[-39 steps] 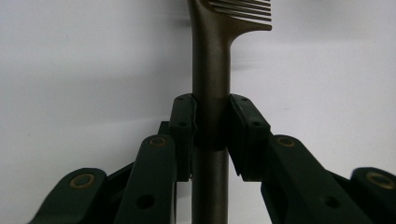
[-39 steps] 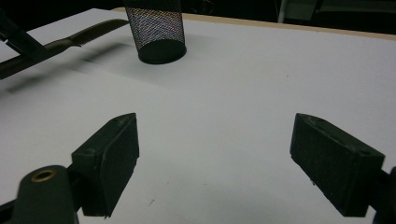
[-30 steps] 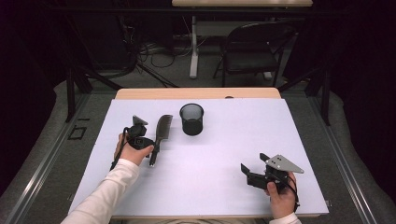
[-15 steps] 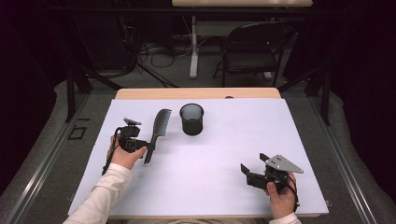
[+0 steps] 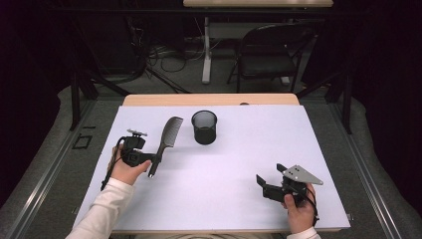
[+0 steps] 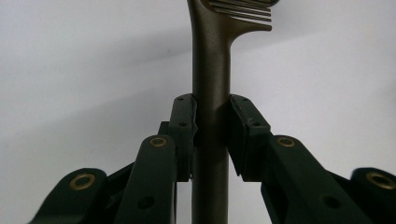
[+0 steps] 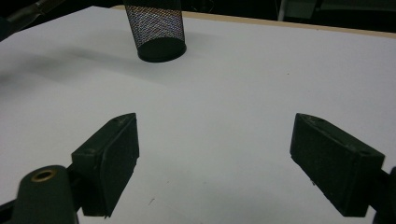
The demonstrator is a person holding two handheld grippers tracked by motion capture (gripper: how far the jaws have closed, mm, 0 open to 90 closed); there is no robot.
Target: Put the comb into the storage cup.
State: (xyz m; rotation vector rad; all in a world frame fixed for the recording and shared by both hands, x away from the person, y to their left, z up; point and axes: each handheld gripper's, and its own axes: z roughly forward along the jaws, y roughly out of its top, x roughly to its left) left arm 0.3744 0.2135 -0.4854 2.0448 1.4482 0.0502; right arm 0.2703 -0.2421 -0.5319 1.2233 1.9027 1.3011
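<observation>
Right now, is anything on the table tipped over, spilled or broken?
Nothing stands out. The mesh cup stands upright on the white table. The comb is not lying loose: the left claw grips its handle. The right claw is open and holds nothing.

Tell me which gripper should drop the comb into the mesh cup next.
Left. The left gripper is already shut on the comb handle, beside the mesh cup. The right gripper is open, farther off.
</observation>
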